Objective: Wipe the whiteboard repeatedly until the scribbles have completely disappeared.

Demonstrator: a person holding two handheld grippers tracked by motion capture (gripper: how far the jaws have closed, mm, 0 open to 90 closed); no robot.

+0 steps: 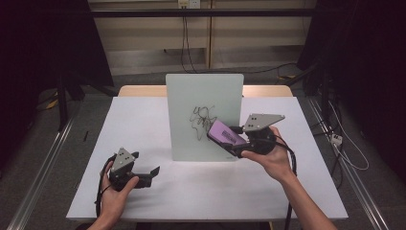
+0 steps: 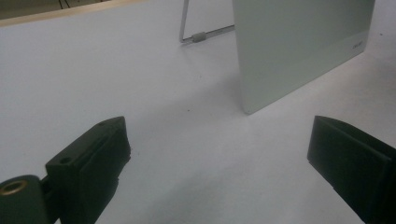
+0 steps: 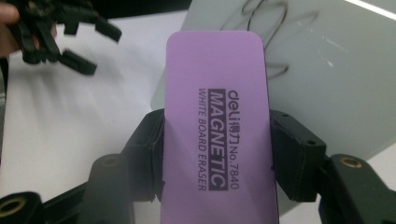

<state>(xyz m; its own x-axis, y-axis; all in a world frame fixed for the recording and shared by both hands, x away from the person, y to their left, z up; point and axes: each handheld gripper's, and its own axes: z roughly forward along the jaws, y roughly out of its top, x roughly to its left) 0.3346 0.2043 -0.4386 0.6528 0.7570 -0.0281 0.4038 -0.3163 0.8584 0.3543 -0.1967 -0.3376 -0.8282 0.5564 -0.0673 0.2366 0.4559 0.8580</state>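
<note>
Purple eraser (image 1: 224, 133) is sitting clamped in the right claw (image 1: 233, 139), the two black jaws pressing on its long sides, as the right gripper view shows with the eraser (image 3: 217, 126) rising between them and its printed face turned to the camera. In the high view the right hand (image 1: 270, 160) is holding that claw up in front of the lower right part of the whiteboard (image 1: 191, 100), with the eraser tilted and lying just below and right of the black scribble (image 1: 202, 119); whether it is touching the board I cannot tell. The whiteboard is standing upright on the white bench (image 1: 143, 124), near its middle, propped by a wire stand (image 2: 198, 36) seen behind it in the left gripper view.

The left claw (image 1: 146, 176) is resting low near the bench's front left part, well apart from the board, held by the left hand (image 1: 117, 191). Its jaws are standing wide apart with nothing between them, bare bench (image 2: 93, 79) showing in the gap and the board's lower corner (image 2: 299, 51) lying ahead of them.
</note>
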